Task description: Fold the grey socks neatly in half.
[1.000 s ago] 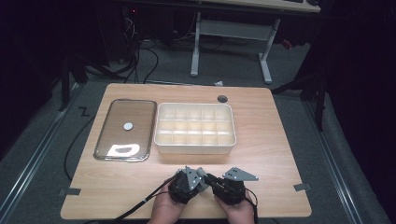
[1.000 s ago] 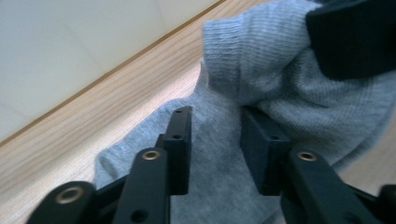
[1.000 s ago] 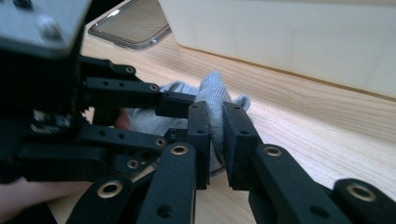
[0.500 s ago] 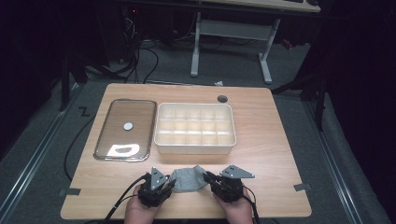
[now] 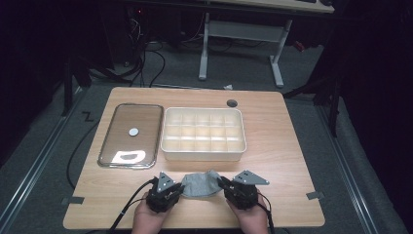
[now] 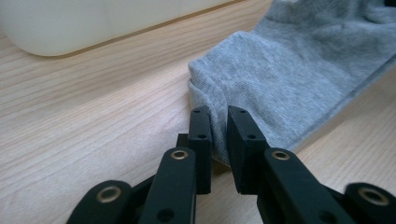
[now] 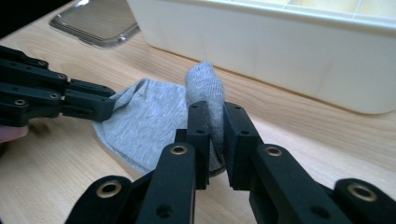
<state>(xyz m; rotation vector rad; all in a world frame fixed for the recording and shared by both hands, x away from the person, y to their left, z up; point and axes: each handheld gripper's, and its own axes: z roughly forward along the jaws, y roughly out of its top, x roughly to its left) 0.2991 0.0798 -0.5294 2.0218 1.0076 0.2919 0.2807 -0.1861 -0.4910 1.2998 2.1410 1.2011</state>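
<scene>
- Grey sock (image 5: 199, 185) lies on the near part of the wooden table (image 5: 282, 146), in front of the cream divider box (image 5: 203, 134), stretched between the 2 grippers.
- Left gripper (image 5: 176, 189): in the high view it sits at the sock's left end, held in the person's left hand (image 5: 148, 219). In the left gripper view, left gripper (image 6: 218, 135) has its 2 black jaws pinched on a fold at the sock's edge, fabric bunched between the pads. These jaws have just been closing, and the sock is between them.
- Right gripper (image 5: 225, 185): at the sock's right end in the high view, in the right hand (image 5: 251, 217). In the right gripper view, right gripper (image 7: 212, 133) is clamped on a raised fold of the sock (image 7: 144, 121); a hump of grey knit stands up above the jaw tips.
- The right gripper view also shows the left gripper (image 7: 105, 106) farther off at the left, its tips on the sock's far edge.
- Sock mostly flat on the table in the left gripper view (image 6: 303, 70), near the box wall (image 6: 93, 23) but apart from it.
- Divider box: 15 compartments counted in the high view, 3 rows by 5.
- Clear lid (image 5: 131, 134) lies flat just left of the box, with a small round white mark at its middle.
- Small round dark grommet (image 5: 232, 103) sits in the tabletop beyond the box.
</scene>
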